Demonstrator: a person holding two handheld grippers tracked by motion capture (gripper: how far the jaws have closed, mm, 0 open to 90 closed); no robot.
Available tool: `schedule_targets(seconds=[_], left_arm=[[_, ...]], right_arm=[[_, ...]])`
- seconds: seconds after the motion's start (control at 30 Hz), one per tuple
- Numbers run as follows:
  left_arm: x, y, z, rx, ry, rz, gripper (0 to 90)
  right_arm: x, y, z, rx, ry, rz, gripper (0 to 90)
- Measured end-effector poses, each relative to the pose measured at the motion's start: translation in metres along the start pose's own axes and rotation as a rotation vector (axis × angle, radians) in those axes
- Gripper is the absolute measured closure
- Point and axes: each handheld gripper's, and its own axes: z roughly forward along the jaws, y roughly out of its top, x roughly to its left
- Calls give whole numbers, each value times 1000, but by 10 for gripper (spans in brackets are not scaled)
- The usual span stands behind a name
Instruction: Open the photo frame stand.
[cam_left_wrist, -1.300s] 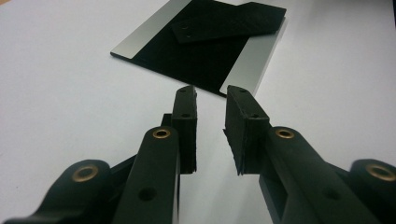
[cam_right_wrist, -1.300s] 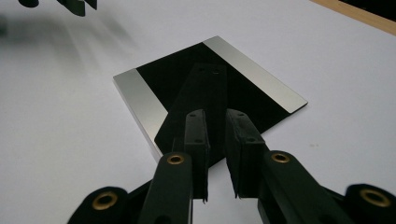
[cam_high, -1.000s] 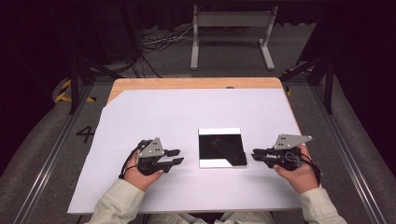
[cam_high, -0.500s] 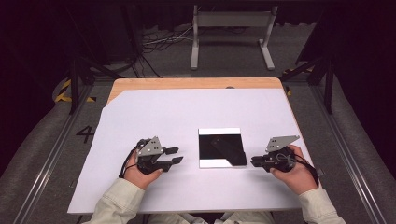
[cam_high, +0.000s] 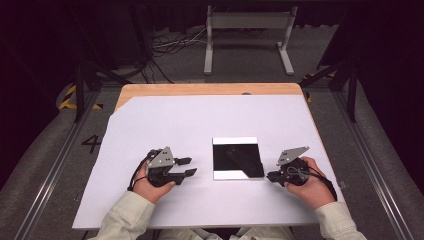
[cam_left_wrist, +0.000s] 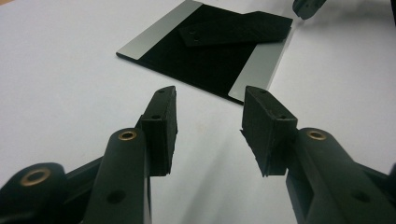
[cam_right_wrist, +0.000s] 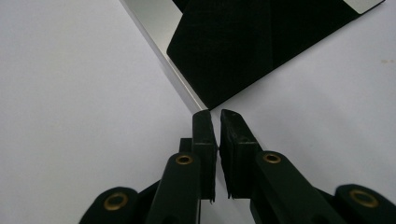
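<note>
Now the left gripper (cam_high: 186, 167) has just been opening its jaws; they stand wide apart with nothing between them, left of the flat square black-and-silver plate (cam_high: 237, 157) lying on the white table sheet (cam_high: 200, 120). The right gripper (cam_high: 270, 176) has just been closing, its jaws nearly together and empty, tips at the plate's near right corner. Likely it means to nudge or lift that edge while the left readies a grasp
</note>
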Motion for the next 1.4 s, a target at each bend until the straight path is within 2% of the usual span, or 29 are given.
schedule_targets(seconds=[0.8, 0.97, 1.17, 1.4], left_arm=[[-2, 0, 1, 2, 9, 6, 561], [-1, 0, 1, 8, 12, 4, 561], [2, -2, 1, 17, 38, -6, 563], [2, -3, 2, 27, 49, -13, 563]], right_arm=[[7, 15, 13, 117, -26, -35, 889], [5, 13, 13, 102, -23, -29, 900], [5, 13, 9, 78, -26, -24, 900], [4, 14, 0, 7, -18, -13, 900]])
